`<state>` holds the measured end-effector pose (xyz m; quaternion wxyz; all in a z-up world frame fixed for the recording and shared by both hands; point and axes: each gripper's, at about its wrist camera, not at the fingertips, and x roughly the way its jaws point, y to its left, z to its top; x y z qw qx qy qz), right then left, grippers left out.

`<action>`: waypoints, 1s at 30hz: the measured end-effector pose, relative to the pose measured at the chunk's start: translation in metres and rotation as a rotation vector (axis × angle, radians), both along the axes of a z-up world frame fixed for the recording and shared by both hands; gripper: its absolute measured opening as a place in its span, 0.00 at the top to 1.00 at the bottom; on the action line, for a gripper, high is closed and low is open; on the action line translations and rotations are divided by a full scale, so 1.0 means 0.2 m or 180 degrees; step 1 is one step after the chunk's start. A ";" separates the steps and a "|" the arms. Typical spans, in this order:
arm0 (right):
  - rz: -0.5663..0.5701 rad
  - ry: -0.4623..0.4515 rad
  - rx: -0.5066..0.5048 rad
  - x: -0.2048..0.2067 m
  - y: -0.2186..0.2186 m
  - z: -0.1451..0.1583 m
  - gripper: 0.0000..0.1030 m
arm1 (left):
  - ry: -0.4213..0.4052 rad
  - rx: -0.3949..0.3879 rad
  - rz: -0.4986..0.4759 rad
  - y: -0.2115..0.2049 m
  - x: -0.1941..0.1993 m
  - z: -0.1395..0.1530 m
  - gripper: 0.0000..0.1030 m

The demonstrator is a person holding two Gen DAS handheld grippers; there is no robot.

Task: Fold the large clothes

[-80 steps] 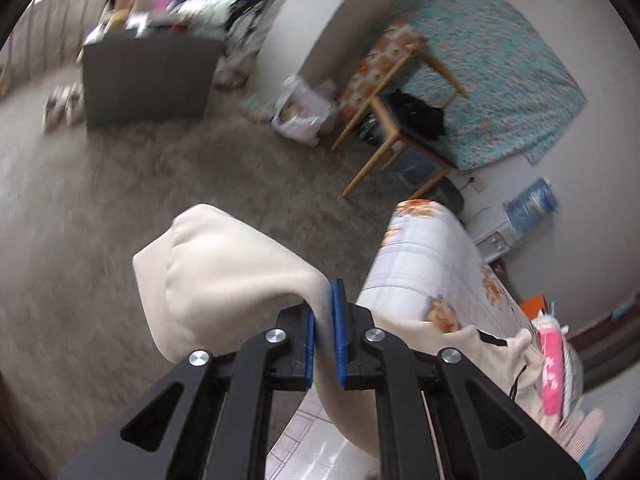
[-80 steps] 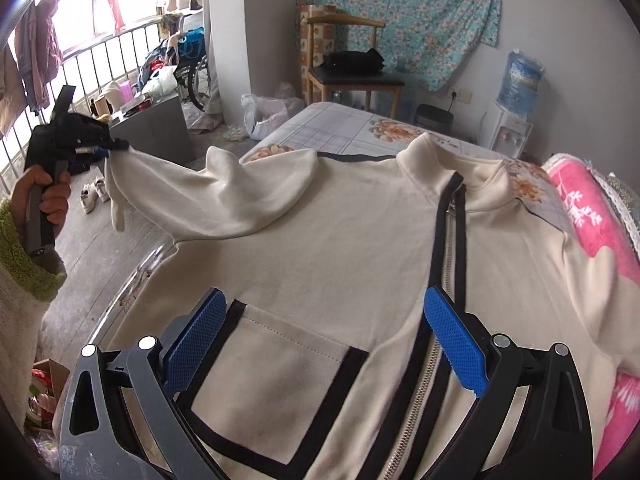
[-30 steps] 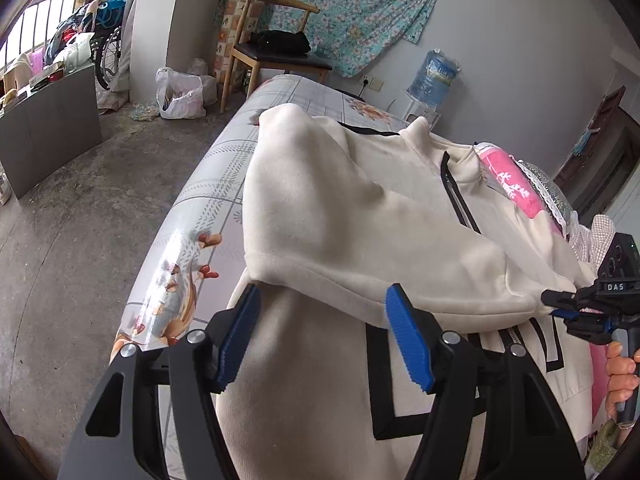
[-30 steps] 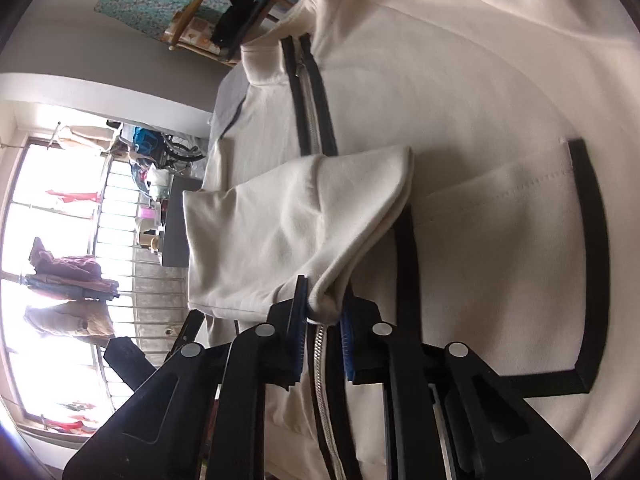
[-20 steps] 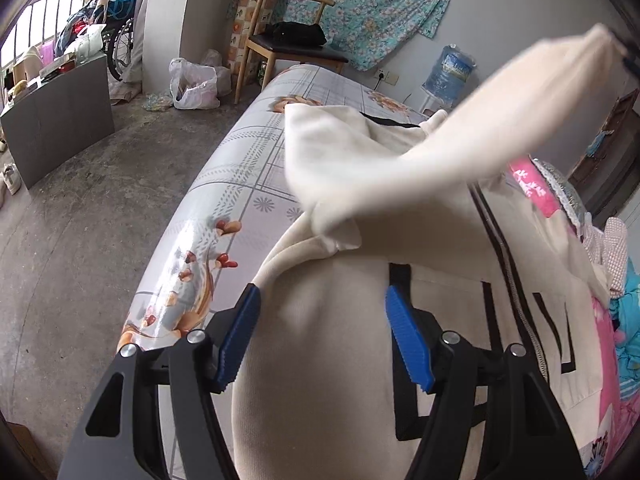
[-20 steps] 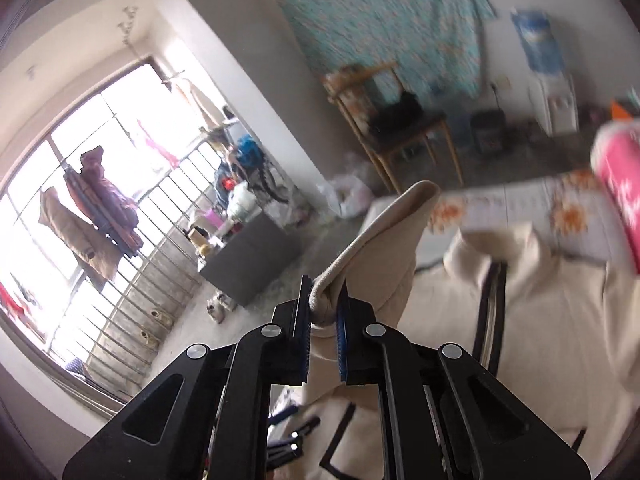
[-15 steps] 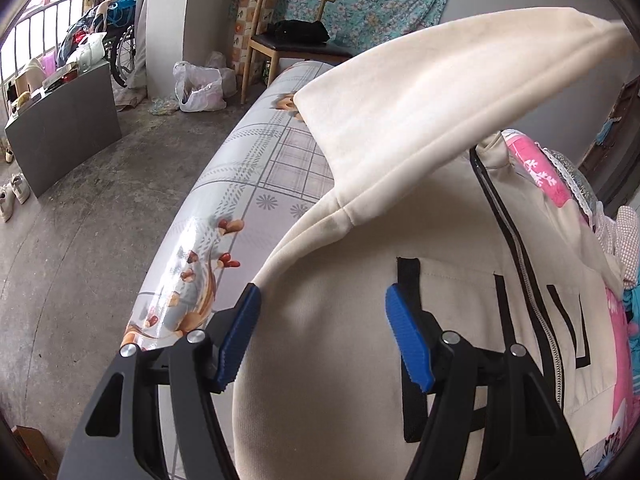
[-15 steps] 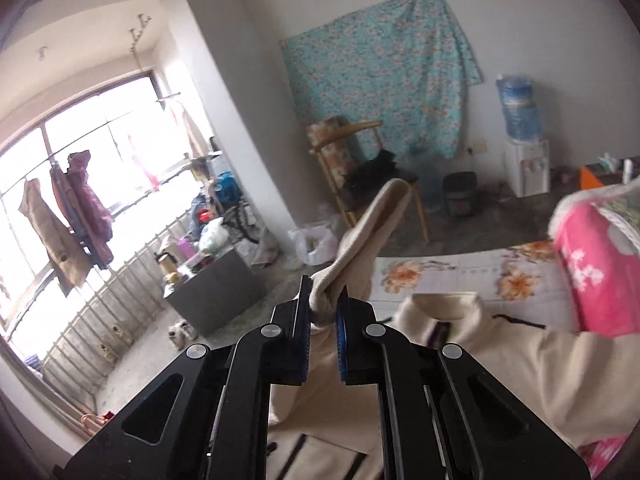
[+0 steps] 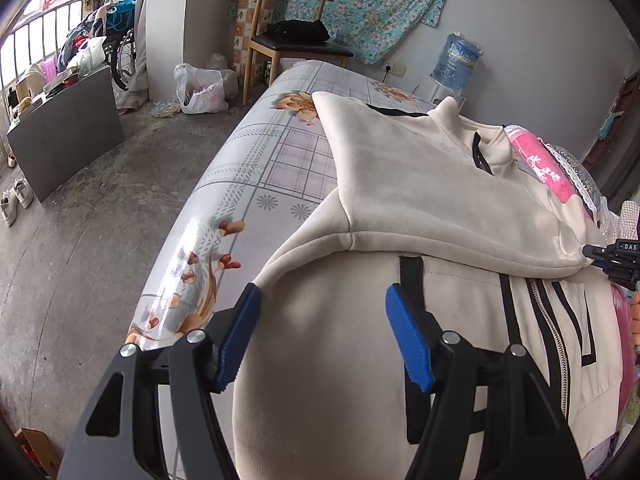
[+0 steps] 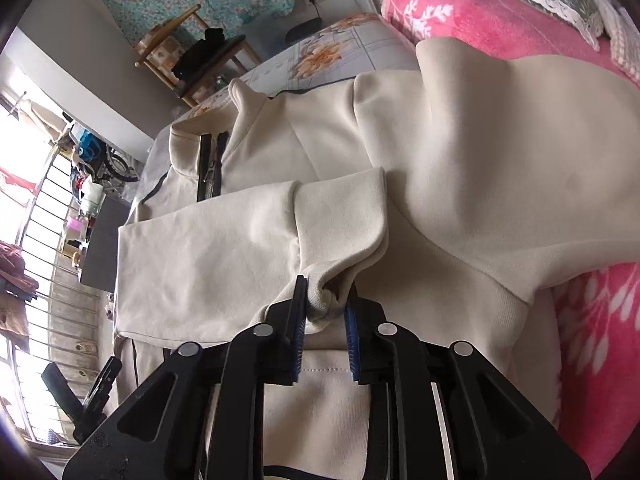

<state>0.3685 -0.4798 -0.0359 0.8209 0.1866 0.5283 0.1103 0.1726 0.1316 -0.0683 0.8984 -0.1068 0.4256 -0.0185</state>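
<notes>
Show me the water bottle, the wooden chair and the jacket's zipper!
water bottle (image 9: 456, 62), left wrist view, on the middle of its blue body.
wooden chair (image 9: 256, 46), left wrist view, on its front left leg.
zipper (image 10: 211, 170), right wrist view, on the teeth below the collar.

My jacket (image 9: 360, 360) lies spread on the bed (image 9: 248, 184), its sleeve (image 9: 420, 200) folded across its chest. My left tongs (image 9: 322, 336) hang over the jacket's near edge. My right tongs (image 10: 325, 328) sit at the sleeve's cuff. A blanket (image 10: 500, 20) lies along the bed's far side; a chair (image 9: 292, 44) stands beyond its head.
</notes>
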 end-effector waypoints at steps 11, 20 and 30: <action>0.0090 0.0097 0.0224 0.05 -0.10 -0.04 0.57 | -0.0242 -0.0138 -0.0094 0.06 0.04 0.35 0.39; 0.0221 -0.0011 -0.0137 0.11 -0.03 -0.09 0.94 | 0.0222 -0.0008 0.0105 0.04 0.70 0.17 0.39; 0.0551 -0.0773 -0.0266 0.14 0.10 0.16 0.97 | 0.0170 -0.0005 0.0180 0.07 0.88 0.13 1.00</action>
